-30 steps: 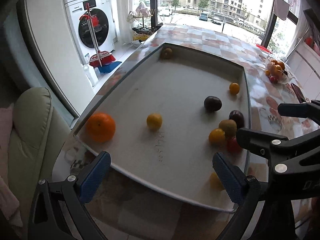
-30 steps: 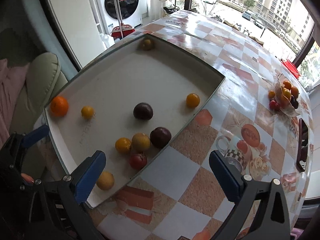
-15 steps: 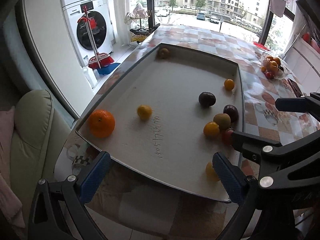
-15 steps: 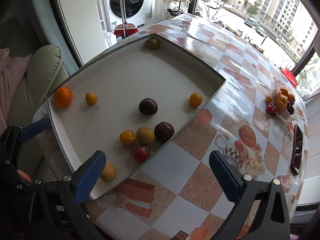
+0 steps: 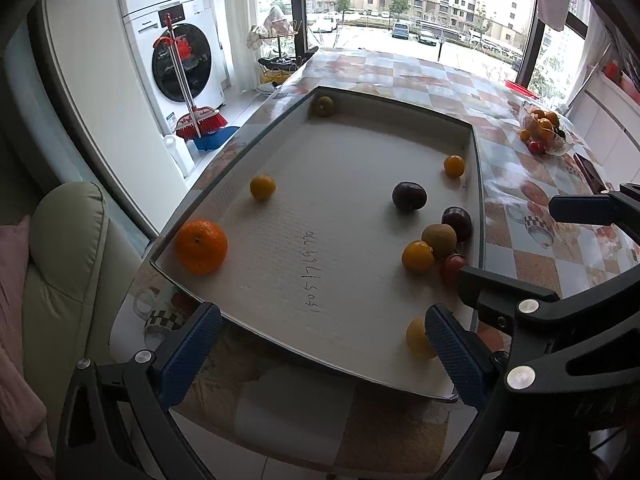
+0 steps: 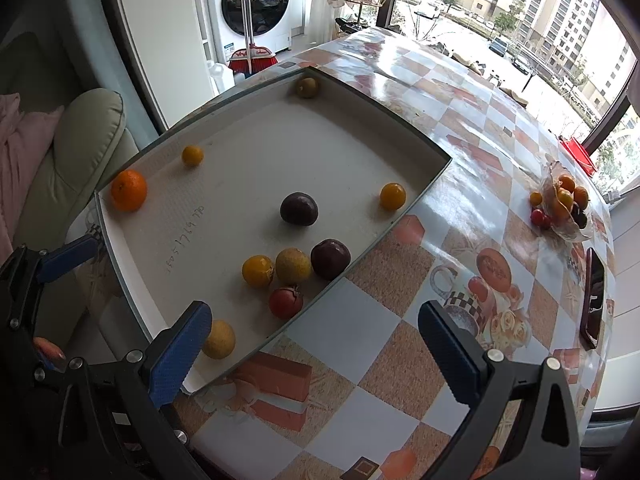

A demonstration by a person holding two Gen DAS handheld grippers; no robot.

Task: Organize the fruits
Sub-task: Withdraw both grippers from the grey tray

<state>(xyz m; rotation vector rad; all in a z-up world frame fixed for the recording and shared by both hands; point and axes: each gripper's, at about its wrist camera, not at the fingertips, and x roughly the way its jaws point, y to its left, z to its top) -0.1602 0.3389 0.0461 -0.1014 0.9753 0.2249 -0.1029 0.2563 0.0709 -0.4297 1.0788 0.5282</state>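
Both grippers have pulled back and risen since a second ago; the tray [image 5: 476, 184] now sits farther ahead, more table [image 6: 360, 360] below me. Left gripper [image 5: 320, 344] released, empty; right gripper [image 6: 316, 344] likewise spread, empty. Fruit unmoved: orange [image 5: 201, 246] ahead-left, clustered fruits [image 6: 296, 268] just ahead of my right fingers. Bowl [image 6: 564, 216] far right. No pick begun, I judge.

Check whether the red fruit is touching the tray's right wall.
Apart. The right wrist view shows a strip of white tray floor between the red fruit and the tray's right wall.
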